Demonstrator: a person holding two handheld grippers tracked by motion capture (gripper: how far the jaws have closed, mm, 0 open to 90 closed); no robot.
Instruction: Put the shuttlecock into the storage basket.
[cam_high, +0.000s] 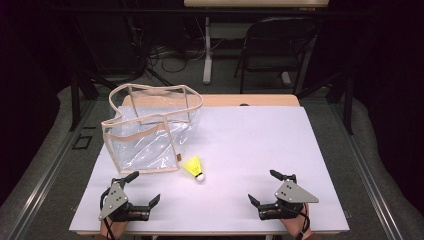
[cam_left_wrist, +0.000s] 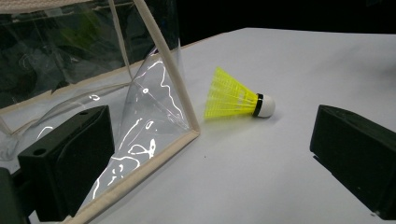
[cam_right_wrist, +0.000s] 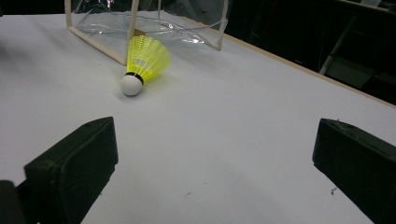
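A yellow shuttlecock (cam_high: 194, 167) with a white cork lies on its side on the white table top (cam_high: 250, 140), just right of a clear plastic bag (cam_high: 147, 127) with beige trim that stands open at the left. My left gripper (cam_high: 144, 188) rests near the front edge, open, its jaws wide apart with nothing between them; ahead of it lie the bag's corner (cam_left_wrist: 187, 126) and the shuttlecock (cam_left_wrist: 236, 98). My right gripper (cam_high: 262, 186) rests at the front right, open and empty, facing the shuttlecock (cam_right_wrist: 142, 63) and the bag (cam_right_wrist: 154, 21) behind it.
The table's wooden far edge (cam_high: 250, 100) shows behind the white sheet. A folding chair (cam_high: 275, 45) and a table leg (cam_high: 207, 50) stand on the floor beyond, among cables. Bare white surface spreads across the table's right half.
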